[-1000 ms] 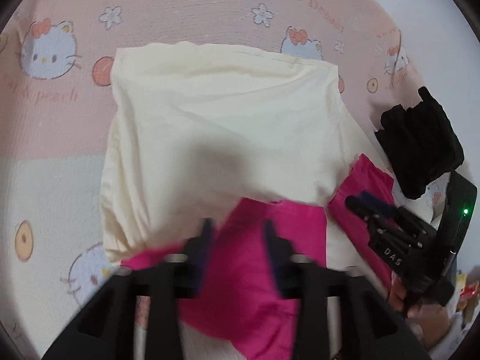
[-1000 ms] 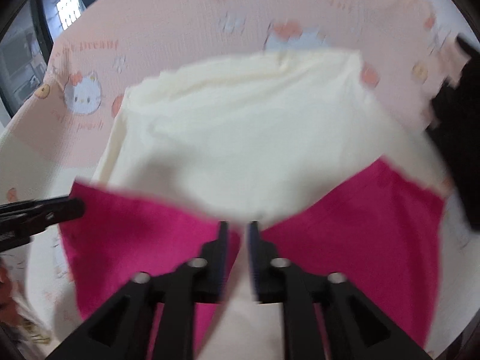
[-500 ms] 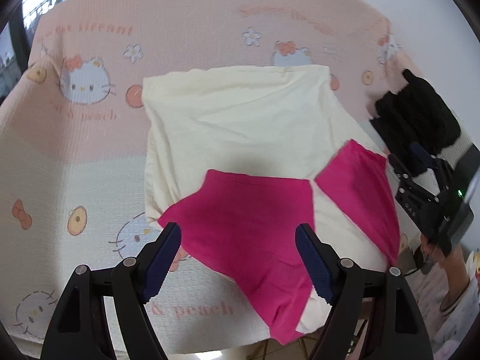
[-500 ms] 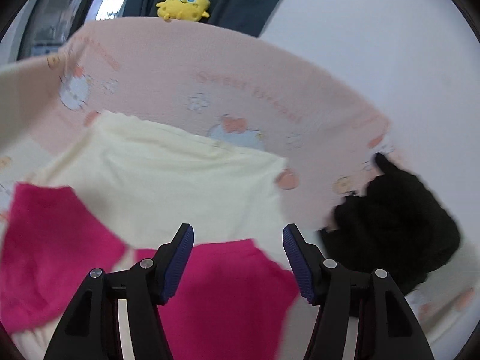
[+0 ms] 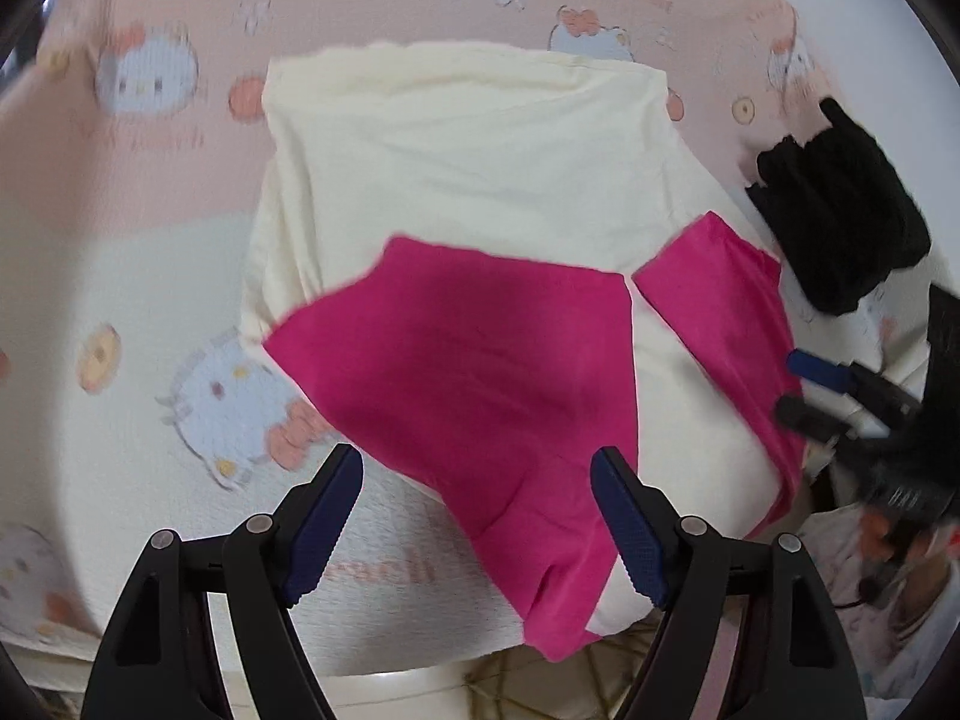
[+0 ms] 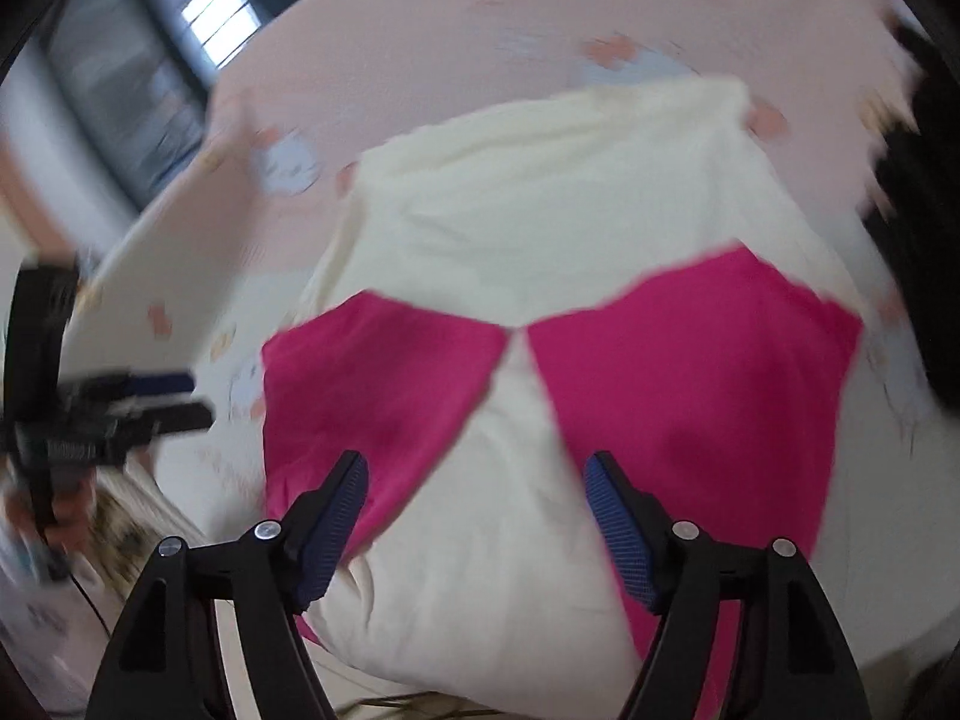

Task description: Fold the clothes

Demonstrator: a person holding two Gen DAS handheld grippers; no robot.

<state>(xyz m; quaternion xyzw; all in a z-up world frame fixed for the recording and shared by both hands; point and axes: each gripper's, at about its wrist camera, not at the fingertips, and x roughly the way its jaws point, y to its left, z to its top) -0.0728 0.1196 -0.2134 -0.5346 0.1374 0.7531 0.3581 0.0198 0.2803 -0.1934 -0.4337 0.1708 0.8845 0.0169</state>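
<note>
Both jaws apart, empty, R just opened; window (image 6: 219, 15) in R view only.

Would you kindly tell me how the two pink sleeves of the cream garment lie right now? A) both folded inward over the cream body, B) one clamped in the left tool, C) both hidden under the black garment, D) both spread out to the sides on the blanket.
A: the left pink sleeve and the right pink sleeve both lie folded over the cream garment, their edges nearly meeting at its middle, with neither tool gripping them.
</note>
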